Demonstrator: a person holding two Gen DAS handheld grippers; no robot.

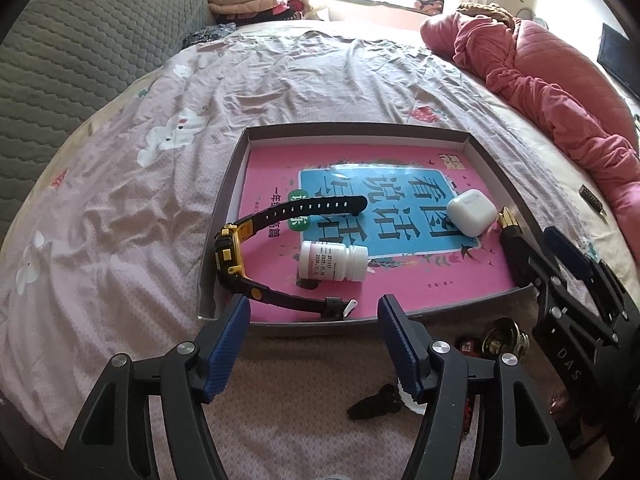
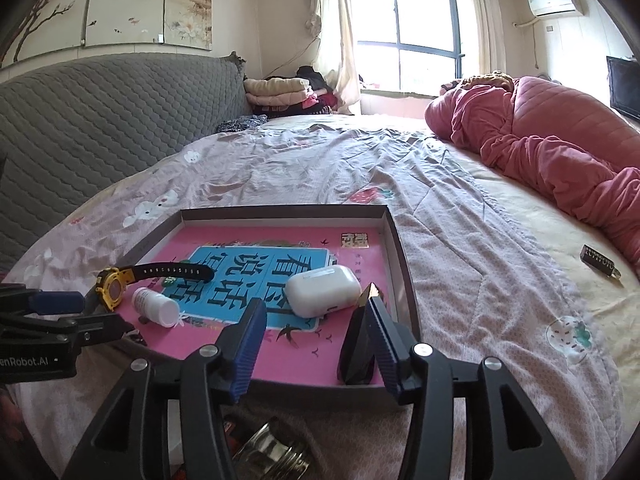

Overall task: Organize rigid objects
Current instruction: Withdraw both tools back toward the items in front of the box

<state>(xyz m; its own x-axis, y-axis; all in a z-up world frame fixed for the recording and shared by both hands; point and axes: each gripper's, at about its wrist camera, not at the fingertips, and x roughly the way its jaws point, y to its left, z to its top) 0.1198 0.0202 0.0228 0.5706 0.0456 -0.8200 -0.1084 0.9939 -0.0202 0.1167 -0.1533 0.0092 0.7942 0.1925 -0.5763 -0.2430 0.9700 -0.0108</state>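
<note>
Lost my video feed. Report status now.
Left hand-held gripper open, empty. Right hand-held gripper open; black pointed gold-tipped object beside its right finger. Shallow cardboard tray holds yellow-black wristwatch, white pill bottle, white earbud case.

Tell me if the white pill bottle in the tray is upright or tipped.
Tipped: the pill bottle lies on its side on the pink book, cap sideways.
</note>
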